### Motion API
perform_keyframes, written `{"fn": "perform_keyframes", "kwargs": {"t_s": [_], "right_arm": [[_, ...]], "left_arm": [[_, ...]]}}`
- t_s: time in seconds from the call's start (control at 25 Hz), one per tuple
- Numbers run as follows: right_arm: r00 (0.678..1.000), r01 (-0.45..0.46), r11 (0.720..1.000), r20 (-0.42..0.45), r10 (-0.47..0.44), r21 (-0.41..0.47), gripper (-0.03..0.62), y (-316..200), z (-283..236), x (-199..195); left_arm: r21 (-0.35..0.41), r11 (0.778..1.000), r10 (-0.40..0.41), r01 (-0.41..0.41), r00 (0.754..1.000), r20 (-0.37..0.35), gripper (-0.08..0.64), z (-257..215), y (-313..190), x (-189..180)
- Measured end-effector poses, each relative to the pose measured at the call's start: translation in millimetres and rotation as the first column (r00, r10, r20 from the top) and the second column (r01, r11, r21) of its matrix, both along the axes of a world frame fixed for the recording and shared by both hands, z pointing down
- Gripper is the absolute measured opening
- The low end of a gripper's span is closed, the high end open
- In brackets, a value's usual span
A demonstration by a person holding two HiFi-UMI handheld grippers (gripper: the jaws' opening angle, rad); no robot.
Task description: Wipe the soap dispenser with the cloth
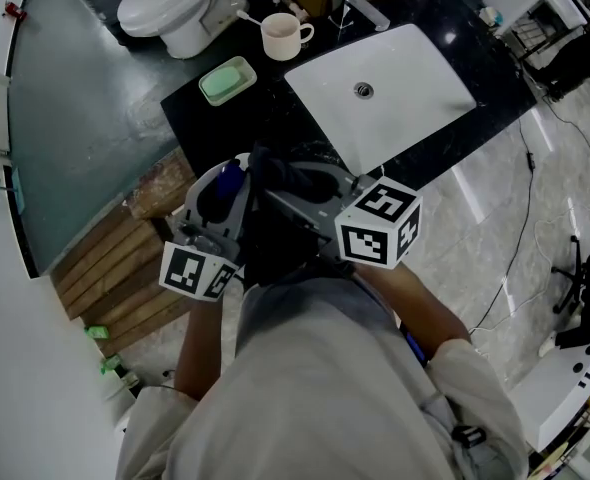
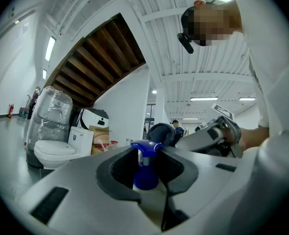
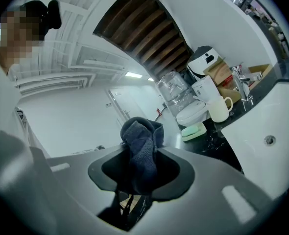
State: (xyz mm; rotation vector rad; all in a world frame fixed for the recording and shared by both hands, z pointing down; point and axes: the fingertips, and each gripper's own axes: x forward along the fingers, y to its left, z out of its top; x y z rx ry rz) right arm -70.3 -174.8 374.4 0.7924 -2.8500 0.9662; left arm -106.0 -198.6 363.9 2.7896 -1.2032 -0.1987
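The soap dispenser (image 2: 145, 173), a bottle with a blue pump head (image 1: 229, 179), stands upright between the jaws of my left gripper (image 2: 145, 166), which is shut on it. My right gripper (image 3: 142, 169) is shut on a bunched dark blue-grey cloth (image 3: 141, 148). In the head view both grippers are held close to the body over the counter's front edge, the left gripper (image 1: 225, 186) beside the right gripper (image 1: 293, 186), and the cloth (image 1: 287, 176) sits just right of the dispenser. Whether cloth and bottle touch is hidden.
A black counter (image 1: 225, 118) carries a white sink basin (image 1: 405, 68) with a faucet (image 1: 363, 6), a cream mug (image 1: 283, 36) and a green soap dish (image 1: 227, 80). A white toilet (image 1: 170, 8) stands behind. Wooden slats (image 1: 110, 278) lie on the floor at left.
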Motion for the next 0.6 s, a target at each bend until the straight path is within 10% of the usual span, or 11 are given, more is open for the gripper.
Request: {"fn": "perform_keyframes", "kwargs": {"t_s": [0.6], "right_arm": [[0.994, -0.108, 0.987, 0.014, 0.107, 0.118, 0.110, -51.0, -23.3, 13.0]], "left_arm": [[0.013, 1.000, 0.011, -0.011, 1.000, 0.006, 0.091, 0.0, 2.0, 3.8]]}}
